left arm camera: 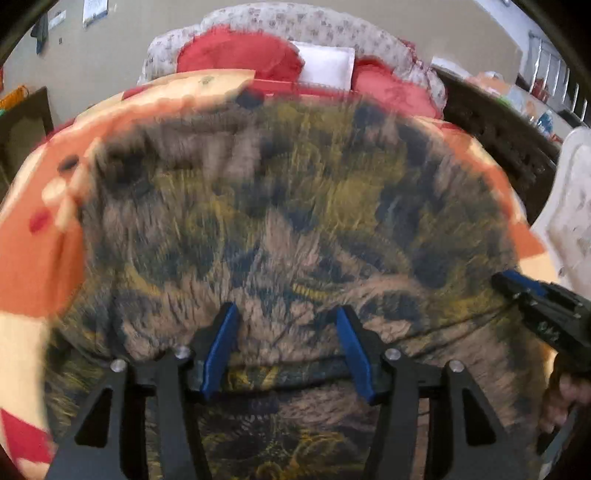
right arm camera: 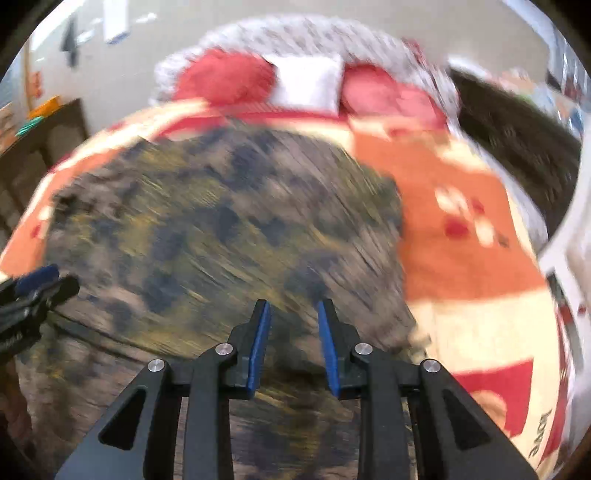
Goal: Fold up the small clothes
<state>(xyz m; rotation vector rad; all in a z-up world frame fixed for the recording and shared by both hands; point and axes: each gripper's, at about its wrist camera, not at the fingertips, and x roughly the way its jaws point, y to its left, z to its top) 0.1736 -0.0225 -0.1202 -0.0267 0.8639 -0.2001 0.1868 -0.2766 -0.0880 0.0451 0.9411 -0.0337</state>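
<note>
A brown, olive and navy patterned garment lies spread over the bed and fills most of both blurred views. My left gripper hovers over its near part, jaws open wide, and nothing is pinched between the blue pads. A fold line in the cloth runs across just behind the fingertips. My right gripper is open more narrowly over the garment's right side, close to its edge, with only cloth showing below the gap. The two grippers are side by side: the right gripper shows at the left view's edge, the left gripper at the right view's edge.
An orange, cream and red blanket covers the bed. Red pillows and a white pillow lean on a floral headboard. Dark wooden furniture stands to the right and a dark cabinet to the left.
</note>
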